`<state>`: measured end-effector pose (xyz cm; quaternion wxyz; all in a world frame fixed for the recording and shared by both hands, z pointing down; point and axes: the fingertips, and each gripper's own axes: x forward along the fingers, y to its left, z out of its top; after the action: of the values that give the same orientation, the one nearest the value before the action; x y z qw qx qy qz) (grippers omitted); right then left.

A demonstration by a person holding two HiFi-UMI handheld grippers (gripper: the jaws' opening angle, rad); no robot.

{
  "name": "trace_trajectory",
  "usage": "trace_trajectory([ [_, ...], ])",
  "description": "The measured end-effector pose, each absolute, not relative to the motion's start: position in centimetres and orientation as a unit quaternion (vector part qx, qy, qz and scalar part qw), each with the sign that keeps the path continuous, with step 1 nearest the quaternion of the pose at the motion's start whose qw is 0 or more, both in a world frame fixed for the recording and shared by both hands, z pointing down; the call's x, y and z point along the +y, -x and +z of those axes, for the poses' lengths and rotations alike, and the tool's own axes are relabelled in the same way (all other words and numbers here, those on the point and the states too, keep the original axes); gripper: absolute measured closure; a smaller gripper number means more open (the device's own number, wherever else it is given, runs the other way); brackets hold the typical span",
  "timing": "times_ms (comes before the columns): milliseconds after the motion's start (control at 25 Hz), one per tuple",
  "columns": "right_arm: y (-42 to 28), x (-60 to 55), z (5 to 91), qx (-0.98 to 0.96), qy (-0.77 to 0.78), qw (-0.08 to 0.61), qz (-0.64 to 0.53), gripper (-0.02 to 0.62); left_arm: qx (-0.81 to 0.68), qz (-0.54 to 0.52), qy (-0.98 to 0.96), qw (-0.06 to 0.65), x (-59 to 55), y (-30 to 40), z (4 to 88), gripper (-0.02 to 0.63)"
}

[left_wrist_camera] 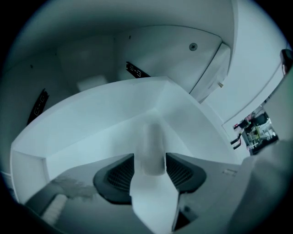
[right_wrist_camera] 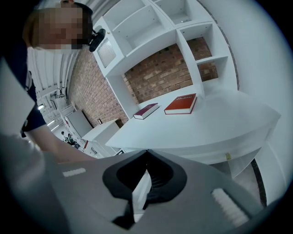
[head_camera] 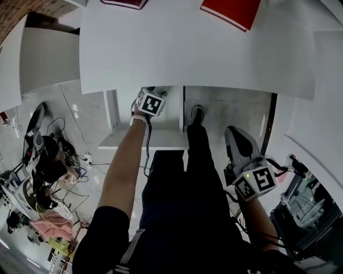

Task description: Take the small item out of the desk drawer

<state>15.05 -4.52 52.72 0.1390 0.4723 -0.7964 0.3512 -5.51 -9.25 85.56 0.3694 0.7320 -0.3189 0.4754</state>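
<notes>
Drawer point(left_wrist_camera: 91, 132) open; my left gripper point(left_wrist_camera: 149, 167) is spread around the small item point(left_wrist_camera: 151, 144), not gripping. My right gripper point(right_wrist_camera: 146, 157) is pressed together, empty

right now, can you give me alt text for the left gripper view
The left tool hangs over an open white drawer with its jaws apart and a small pale item standing blurred between them, apparently not gripped. Behind the drawer is the white inside of the desk.

Blurred: pale item point(left_wrist_camera: 151, 147); cut by top edge: red book point(head_camera: 231, 12).
</notes>
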Motion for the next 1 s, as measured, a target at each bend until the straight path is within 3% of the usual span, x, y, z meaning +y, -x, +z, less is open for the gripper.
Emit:
trace_trajectory([
  [120,-15.1,-4.4,53.2,-0.796,-0.47,0.141,0.355,0.592,-0.319,0.478,-0.735,0.36,-9.5,5.5,85.5,0.387],
  [200,-14.9,-4.4,53.2,-0.797,-0.468,0.142,0.354,0.592,-0.323,0.47,-0.736,0.365,-9.0,5.4,85.4,0.458],
  [240,-14.8,-4.4,53.1,-0.799,-0.466,0.142,0.353,0.592,-0.324,0.465,-0.739,0.366,-8.8,5.3,85.1,0.462],
  [560,-12.7,-5.5,51.7,-0.825,-0.437,0.131,0.334,0.594,-0.321,0.466,-0.749,0.344,-7.4,5.4,82.4,0.463],
  [1000,-8.7,-6.6,47.5,-0.864,-0.395,0.11,0.294,0.594,-0.345,0.423,-0.786,0.289,-5.3,6.2,71.8,0.463],
])
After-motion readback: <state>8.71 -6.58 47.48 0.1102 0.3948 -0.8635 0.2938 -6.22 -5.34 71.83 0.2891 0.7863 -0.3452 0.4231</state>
